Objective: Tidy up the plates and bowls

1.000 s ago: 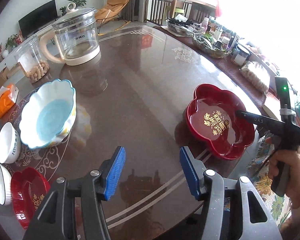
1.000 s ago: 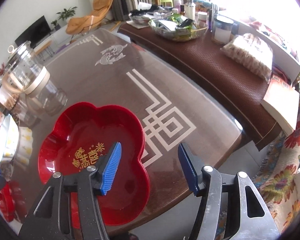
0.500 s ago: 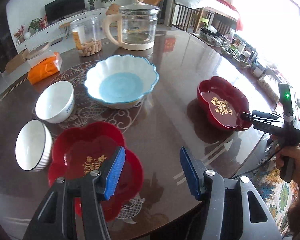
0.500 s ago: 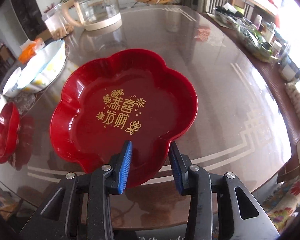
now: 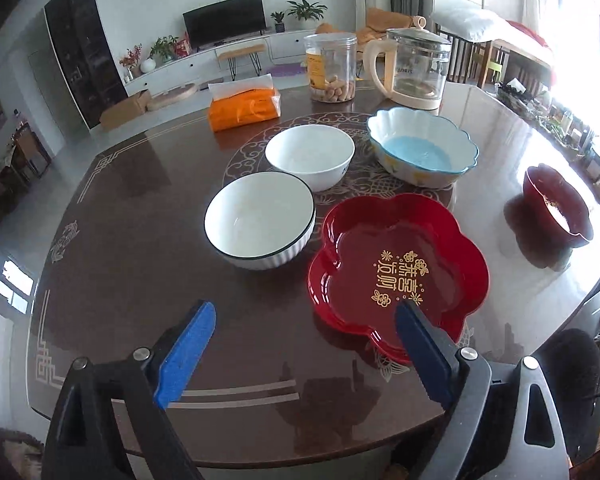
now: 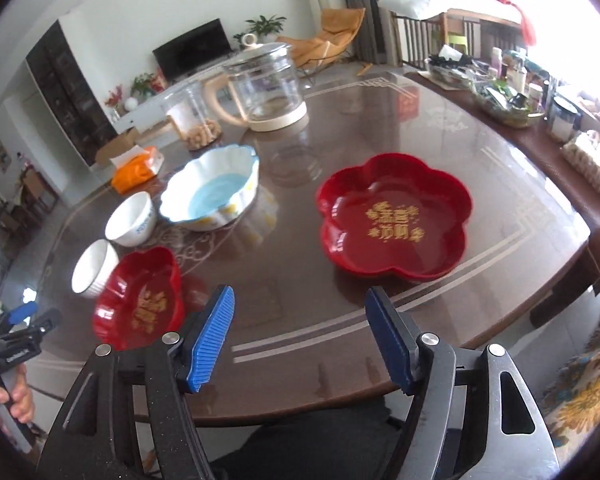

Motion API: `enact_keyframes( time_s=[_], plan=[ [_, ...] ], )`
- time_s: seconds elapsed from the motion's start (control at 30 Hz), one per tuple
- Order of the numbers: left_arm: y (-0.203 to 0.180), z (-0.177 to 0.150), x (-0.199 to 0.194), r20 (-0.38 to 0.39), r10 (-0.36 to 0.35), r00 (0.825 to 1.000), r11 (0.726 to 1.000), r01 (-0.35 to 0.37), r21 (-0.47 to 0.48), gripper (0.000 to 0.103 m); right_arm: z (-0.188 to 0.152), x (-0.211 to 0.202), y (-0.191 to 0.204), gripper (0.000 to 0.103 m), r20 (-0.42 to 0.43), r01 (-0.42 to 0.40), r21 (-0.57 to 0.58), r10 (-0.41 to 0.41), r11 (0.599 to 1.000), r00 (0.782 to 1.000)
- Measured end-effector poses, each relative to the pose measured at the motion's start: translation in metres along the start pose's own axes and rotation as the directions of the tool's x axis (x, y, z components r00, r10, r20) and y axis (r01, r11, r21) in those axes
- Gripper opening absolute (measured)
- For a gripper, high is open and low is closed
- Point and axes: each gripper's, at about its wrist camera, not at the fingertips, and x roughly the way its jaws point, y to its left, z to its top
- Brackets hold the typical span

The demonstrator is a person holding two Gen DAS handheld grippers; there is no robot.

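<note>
On the dark glossy table [image 5: 140, 264], a white ribbed bowl with a dark rim [image 5: 260, 220] is seen at the left, empty, with a plain white bowl [image 5: 310, 156] just behind it, also empty. Further right, a scalloped bowl with a pale blue inside [image 5: 422, 152] is set, and nearer, a red flower-shaped plate with gold characters [image 5: 398, 272] lies flat. A second red plate [image 6: 394, 216] is placed well apart at the right. Behind, a clear jar [image 5: 331, 68] holding a few peanuts and an empty glass kettle [image 5: 414, 68] are stood. The left gripper [image 5: 304, 344] and right gripper [image 6: 300, 332] have just been opened; both jaws are spread, nothing between them.
</note>
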Motion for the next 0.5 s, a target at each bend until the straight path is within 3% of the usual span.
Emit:
enact_keyframes(
  time_s=[0.23, 0.5],
  plan=[
    [-0.005, -0.003, -0.012, 0.034, 0.033, 0.999, 0.999, -0.035, 0.041, 0.091, -0.024, -0.009, 0.069, 0.072, 0.0, -0.051, -0.053, 0.051, 0.997, 0.999],
    [0.004, -0.006, -0.014, 0.038, -0.002, 0.999, 1.0, 0.002, -0.006, 0.091, -0.042, -0.005, 0.086, 0.072, -0.007, 0.033, -0.092, -0.034, 0.995, 0.999]
  ],
)
